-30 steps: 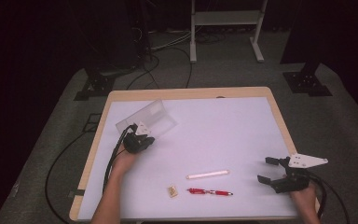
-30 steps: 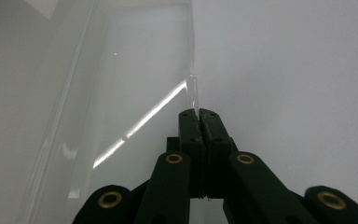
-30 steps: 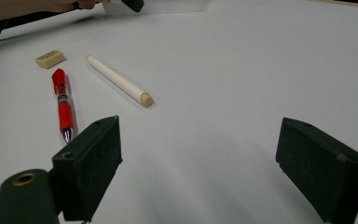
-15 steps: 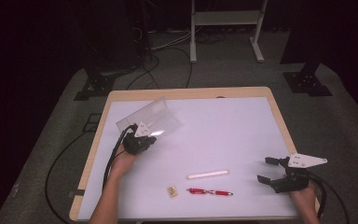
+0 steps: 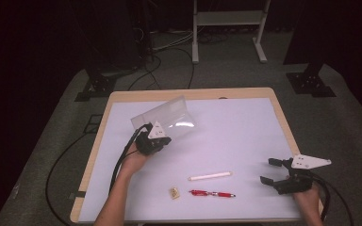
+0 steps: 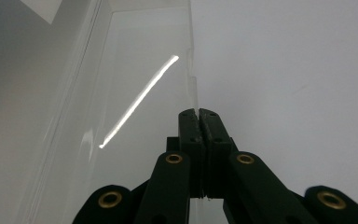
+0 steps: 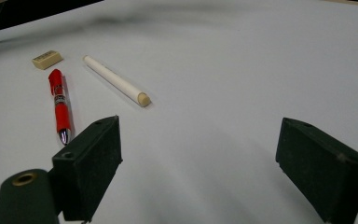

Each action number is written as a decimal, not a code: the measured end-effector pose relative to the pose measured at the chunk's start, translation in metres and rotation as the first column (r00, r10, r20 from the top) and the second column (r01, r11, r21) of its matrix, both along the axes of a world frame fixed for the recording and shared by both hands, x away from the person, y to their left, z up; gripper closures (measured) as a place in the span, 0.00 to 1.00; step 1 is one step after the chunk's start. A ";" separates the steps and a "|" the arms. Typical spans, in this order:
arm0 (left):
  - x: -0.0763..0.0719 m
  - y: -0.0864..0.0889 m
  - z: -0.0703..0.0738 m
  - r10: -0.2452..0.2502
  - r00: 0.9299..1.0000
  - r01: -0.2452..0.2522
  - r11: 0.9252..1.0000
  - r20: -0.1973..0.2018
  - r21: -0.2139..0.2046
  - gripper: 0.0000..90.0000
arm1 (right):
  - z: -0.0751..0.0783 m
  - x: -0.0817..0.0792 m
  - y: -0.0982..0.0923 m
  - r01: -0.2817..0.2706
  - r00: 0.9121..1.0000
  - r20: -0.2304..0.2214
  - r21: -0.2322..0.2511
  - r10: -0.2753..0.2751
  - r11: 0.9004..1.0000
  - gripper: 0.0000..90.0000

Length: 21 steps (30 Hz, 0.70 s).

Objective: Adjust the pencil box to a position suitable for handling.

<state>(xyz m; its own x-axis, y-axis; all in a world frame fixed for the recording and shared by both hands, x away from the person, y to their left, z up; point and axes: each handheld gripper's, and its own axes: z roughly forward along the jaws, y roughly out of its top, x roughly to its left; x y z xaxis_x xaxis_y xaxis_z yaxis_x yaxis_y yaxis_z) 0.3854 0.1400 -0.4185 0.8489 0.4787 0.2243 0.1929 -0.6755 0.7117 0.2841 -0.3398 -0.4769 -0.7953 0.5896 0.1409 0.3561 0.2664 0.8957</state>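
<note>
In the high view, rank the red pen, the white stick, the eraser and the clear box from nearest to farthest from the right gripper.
From the right gripper:
1. Red pen, just to its left, near the front edge.
2. White stick, slightly beyond the pen, up-left.
3. Eraser, past the pen's left end.
4. Clear box, far left, pinched in the left gripper.

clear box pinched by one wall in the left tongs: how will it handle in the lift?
Probably stiff: the clear box keeps its shape while the left tongs pinch one thin wall. Likely slippery: its glossy plastic shows a bright glare streak, and the grip area is small. It may swing or twist, since most of it hangs to one side of the pinch.
</note>
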 end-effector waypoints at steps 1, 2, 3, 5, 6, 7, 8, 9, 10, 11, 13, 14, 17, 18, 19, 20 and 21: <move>-0.001 -0.006 0.000 -0.018 1.000 0.018 1.000 -0.001 0.005 0.99 | 0.000 0.000 0.000 0.000 1.000 0.001 -0.002 0.000 1.000 0.15; -0.002 -0.008 -0.001 -0.019 1.000 0.019 1.000 -0.004 -0.007 0.99 | 0.000 0.000 0.000 -0.001 1.000 0.001 -0.001 0.001 1.000 0.15; -0.002 -0.010 -0.001 -0.029 1.000 0.029 1.000 -0.007 -0.005 0.99 | 0.000 0.000 0.000 -0.001 1.000 -0.001 -0.001 0.001 1.000 0.15; -0.003 -0.014 -0.002 -0.042 0.999 0.042 0.999 -0.010 -0.004 0.99 | 0.000 0.000 0.000 -0.001 1.000 0.000 -0.002 0.001 1.000 0.15; -0.003 -0.015 -0.003 -0.052 0.999 0.051 0.999 -0.016 -0.009 0.99 | 0.000 0.000 0.000 -0.001 1.000 0.000 -0.002 0.001 1.000 0.15; -0.003 -0.015 -0.003 -0.052 0.999 0.051 0.999 -0.016 -0.009 0.99 | 0.000 0.000 0.000 -0.001 1.000 0.000 -0.002 0.001 1.000 0.15; -0.003 -0.017 -0.004 -0.067 0.997 0.066 0.998 -0.031 -0.022 0.99 | 0.000 0.000 0.000 -0.002 1.000 0.000 -0.001 0.002 1.000 0.15; -0.003 -0.018 -0.005 -0.077 0.996 0.076 0.997 -0.037 -0.017 0.99 | 0.000 0.000 0.000 -0.001 1.000 0.000 0.000 0.001 1.000 0.15; -0.004 -0.020 -0.006 -0.080 0.996 0.080 0.997 -0.035 -0.005 0.99 | 0.000 0.000 0.000 0.000 1.000 -0.001 0.001 0.000 1.000 0.15; -0.004 -0.022 -0.007 -0.088 0.996 0.088 0.996 -0.036 0.000 0.99 | 0.000 0.000 0.000 0.000 1.000 -0.001 0.002 0.000 1.000 0.15; -0.005 -0.025 -0.008 -0.105 0.994 0.105 0.994 -0.041 0.011 0.99 | 0.000 0.000 0.000 0.000 1.000 -0.001 0.002 0.000 1.000 0.15; -0.007 -0.027 -0.009 -0.106 0.994 0.106 0.994 -0.040 0.009 0.99 | 0.000 0.000 0.000 -0.001 1.000 -0.001 0.002 0.001 1.000 0.15; -0.008 -0.029 -0.010 -0.119 0.992 0.119 0.993 -0.045 0.011 0.99 | 0.000 0.000 0.000 -0.002 1.000 -0.001 0.002 0.002 1.000 0.15; -0.009 -0.031 -0.010 -0.128 0.990 0.129 0.992 -0.051 0.009 0.99 | 0.000 0.000 0.000 -0.002 1.000 0.001 0.004 0.002 1.000 0.15; -0.009 -0.031 -0.010 -0.128 0.990 0.129 0.992 -0.051 0.009 0.99 | 0.000 0.000 0.000 -0.002 1.000 0.001 0.004 0.002 1.000 0.15; -0.009 -0.032 -0.011 -0.137 0.989 0.137 0.991 -0.055 0.004 0.99 | 0.000 0.000 0.000 -0.001 1.000 0.001 0.004 0.001 1.000 0.15; -0.010 -0.033 -0.011 -0.144 0.988 0.145 0.989 -0.057 0.005 0.99 | 0.000 0.000 -0.001 -0.002 1.000 0.001 0.005 0.002 1.000 0.15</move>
<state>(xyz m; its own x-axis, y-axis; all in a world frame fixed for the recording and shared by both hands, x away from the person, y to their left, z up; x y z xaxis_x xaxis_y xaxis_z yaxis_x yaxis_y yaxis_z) 0.3755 0.1073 -0.4299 0.9204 0.3482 0.1778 0.1325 -0.7055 0.6962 0.2840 -0.3403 -0.4768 -0.7967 0.5872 0.1426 0.3544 0.2629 0.8974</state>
